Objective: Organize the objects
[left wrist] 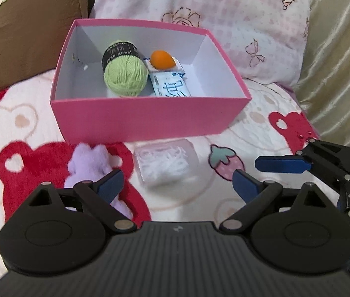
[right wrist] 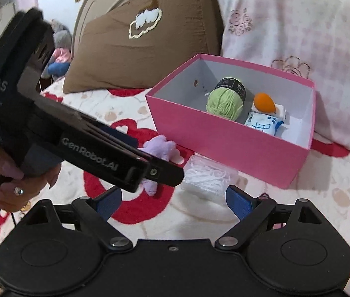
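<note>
A pink box (left wrist: 147, 118) (right wrist: 227, 146) stands on the bed. It holds a green yarn ball (left wrist: 125, 74) (right wrist: 225, 101), an orange egg-shaped sponge (left wrist: 162, 60) (right wrist: 264, 102) and a blue-and-white packet (left wrist: 171, 85) (right wrist: 264, 123). In front of the box lie a purple plush toy (left wrist: 88, 165) (right wrist: 160, 148) and a clear bag of white strips (left wrist: 166, 164) (right wrist: 208, 175). My left gripper (left wrist: 176, 184) is open and empty just before the bag. My right gripper (right wrist: 173, 201) is open and empty, near the bag; it also shows in the left wrist view (left wrist: 284, 164).
A brown cushion (right wrist: 137, 49) and a pink floral pillow (left wrist: 224, 19) stand behind the box. A gold curtain (left wrist: 343, 49) hangs at the right. The bedspread (left wrist: 26, 136) is white with red bear shapes. Soft toys (right wrist: 58, 57) lie beyond the bed's left edge.
</note>
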Tool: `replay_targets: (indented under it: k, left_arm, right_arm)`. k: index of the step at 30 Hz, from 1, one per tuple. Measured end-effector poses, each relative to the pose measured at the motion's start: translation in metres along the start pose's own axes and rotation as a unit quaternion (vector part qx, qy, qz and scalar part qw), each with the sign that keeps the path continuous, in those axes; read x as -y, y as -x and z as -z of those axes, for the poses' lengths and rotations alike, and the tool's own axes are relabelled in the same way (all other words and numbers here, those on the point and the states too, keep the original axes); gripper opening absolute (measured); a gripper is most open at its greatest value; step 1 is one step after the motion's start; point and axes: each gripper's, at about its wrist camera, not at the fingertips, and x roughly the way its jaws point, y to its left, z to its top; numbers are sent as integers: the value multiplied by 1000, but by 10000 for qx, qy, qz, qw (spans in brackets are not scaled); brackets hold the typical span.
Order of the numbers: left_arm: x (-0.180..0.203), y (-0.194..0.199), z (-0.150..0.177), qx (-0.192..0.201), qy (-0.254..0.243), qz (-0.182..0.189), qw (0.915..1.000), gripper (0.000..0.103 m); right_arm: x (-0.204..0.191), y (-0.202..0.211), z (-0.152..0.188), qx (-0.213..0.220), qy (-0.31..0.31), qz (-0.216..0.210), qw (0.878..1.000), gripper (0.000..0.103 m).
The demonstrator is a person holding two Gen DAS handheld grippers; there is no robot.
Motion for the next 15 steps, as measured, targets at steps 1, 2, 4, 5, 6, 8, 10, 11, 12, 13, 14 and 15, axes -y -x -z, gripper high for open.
replay_targets:
  k: [1, 2, 4, 5, 6, 8, 10, 11, 12, 13, 14, 15]
  left_arm:
    - [-1, -3, -1, -8, 2, 6, 10000, 95]
    - [-2, -8, -1, -20, 39, 22, 10000, 95]
    - [-5, -17, -2, -69, 180, 95, 9998, 95]
    - [-7, -21, -2, -85, 246, 129, 9996, 95]
    - [-8, -25, -1, -75, 297, 97, 9995, 95]
    - [-10, -31, -1, -25, 275, 25, 9996, 95]
    - [-13, -37, -1, 25, 294, -14, 9996, 95]
    - [-15, -40, -2, 27, 325, 15, 9995, 95]
    - [-17, -43, -2, 47, 379, 97, 9992, 95]
    - [-20, -46, -2, 93, 443, 174, 9988, 95]
    - [-22, -49, -3, 118, 497, 212, 9985, 95]
    - [-22, -53, -4, 92, 513, 178, 9985, 94]
  right_arm:
    - [0, -5, -1, -23, -11, 7, 10000, 93]
    - [-1, -10, -2, -78, -51, 16, 10000, 93]
    - [-1, -22, -4, -142, -131, 11, 9998, 93]
    - [-1, -27, -5, -148, -149, 51, 9998, 93]
    - [-1, -32, -5, -141, -170, 75, 9997, 93]
    - [-1, -41, -8, -168, -201, 204, 9994, 93]
    - [0, -48, -9, -192, -143, 339, 9991, 93]
    - [2, -51, -9, -216, -140, 297, 9992, 93]
    - [5, -54, -7, -248, -176, 262, 9992, 93]
    - [8, -59, -5, -295, -247, 261, 9989, 93]
    - [11, -64, -3, -326, -317, 283, 9986, 93]
    - [14, -68, 1, -303, -383, 306, 9983, 93]
